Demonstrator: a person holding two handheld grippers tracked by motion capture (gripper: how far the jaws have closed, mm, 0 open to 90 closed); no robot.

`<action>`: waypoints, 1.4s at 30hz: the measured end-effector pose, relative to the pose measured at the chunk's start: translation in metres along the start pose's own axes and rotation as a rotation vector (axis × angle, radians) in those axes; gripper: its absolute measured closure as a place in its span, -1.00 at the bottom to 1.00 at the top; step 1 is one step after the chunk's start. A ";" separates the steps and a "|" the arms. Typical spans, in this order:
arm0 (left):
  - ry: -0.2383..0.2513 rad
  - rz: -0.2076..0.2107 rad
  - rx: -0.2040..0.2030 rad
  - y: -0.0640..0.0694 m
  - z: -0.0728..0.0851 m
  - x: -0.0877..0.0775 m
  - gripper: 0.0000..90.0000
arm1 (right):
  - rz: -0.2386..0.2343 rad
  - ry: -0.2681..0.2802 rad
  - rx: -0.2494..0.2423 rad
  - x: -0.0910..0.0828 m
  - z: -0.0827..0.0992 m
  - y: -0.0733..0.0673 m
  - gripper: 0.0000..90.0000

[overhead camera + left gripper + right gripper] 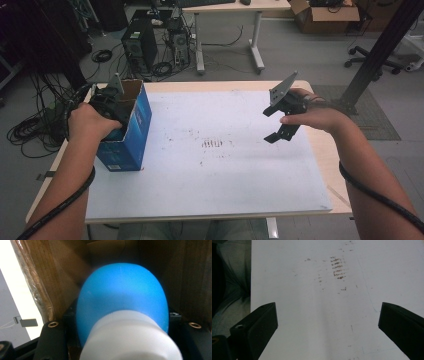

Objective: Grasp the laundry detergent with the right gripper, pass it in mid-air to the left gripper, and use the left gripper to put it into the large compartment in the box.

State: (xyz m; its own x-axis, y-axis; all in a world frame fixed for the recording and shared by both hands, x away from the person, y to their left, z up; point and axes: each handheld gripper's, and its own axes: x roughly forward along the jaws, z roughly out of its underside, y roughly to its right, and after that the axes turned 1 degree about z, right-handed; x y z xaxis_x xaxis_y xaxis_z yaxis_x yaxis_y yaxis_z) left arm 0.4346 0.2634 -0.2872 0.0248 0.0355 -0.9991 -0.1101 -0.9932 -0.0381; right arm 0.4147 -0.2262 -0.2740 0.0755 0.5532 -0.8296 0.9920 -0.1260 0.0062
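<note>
An open blue cardboard box (135, 131) stands on the left edge of the white table top (215, 175). My left gripper (111, 102) reaches down into the box. Inside, between brown cardboard walls (62, 272), it is shut on a rounded blue object with a white end (122, 302), which sits between the jaws. My right gripper (272, 126) hovers over the right half of the table, open with nothing in it. The jaws of my right gripper (327, 320) stand wide apart above the bare white surface (312, 302).
Brown smudges (214, 144) mark the middle of the white top, and the smudges (338, 267) lie ahead of the right jaws. Beyond the table are computer towers (140, 47), tangled cables (30, 130), a desk (240, 10) and a black post (380, 50).
</note>
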 end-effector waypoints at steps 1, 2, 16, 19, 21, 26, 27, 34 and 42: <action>0.000 0.000 0.000 0.000 0.000 0.000 -0.17 | 0.000 0.000 0.000 0.000 0.000 0.000 -0.94; 0.001 0.001 -0.001 0.000 0.000 0.000 -0.17 | 0.001 -0.002 0.001 0.000 0.001 0.000 -0.95; 0.005 -0.008 0.004 0.004 0.001 -0.005 -0.31 | 0.000 0.007 0.004 0.000 0.005 -0.001 -0.95; 0.002 -0.002 0.001 0.004 0.001 -0.005 -0.33 | -0.001 0.008 0.005 0.000 0.006 -0.001 -0.95; 0.005 -0.005 0.001 0.004 0.001 -0.006 -0.35 | -0.002 0.010 0.006 0.000 0.006 -0.001 -0.94; 0.005 -0.011 0.001 0.005 0.002 -0.010 -0.37 | 0.000 0.013 0.006 0.000 0.008 -0.002 -0.95; 0.003 -0.010 0.001 0.005 0.002 -0.010 -0.38 | 0.000 0.014 0.005 -0.001 0.008 -0.002 -0.95; -0.005 -0.015 -0.003 0.006 0.004 -0.015 -0.38 | 0.004 0.017 0.006 -0.002 0.008 -0.003 -0.95; 0.003 -0.032 0.001 0.008 0.006 -0.027 -0.47 | 0.007 0.020 0.000 -0.003 0.008 -0.003 -0.95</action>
State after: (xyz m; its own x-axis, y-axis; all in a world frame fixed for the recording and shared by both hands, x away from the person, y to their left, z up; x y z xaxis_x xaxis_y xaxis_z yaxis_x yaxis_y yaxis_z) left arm 0.4268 0.2556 -0.2603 0.0315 0.0665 -0.9973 -0.1104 -0.9914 -0.0696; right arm 0.4112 -0.2340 -0.2757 0.0842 0.5691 -0.8180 0.9915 -0.1296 0.0119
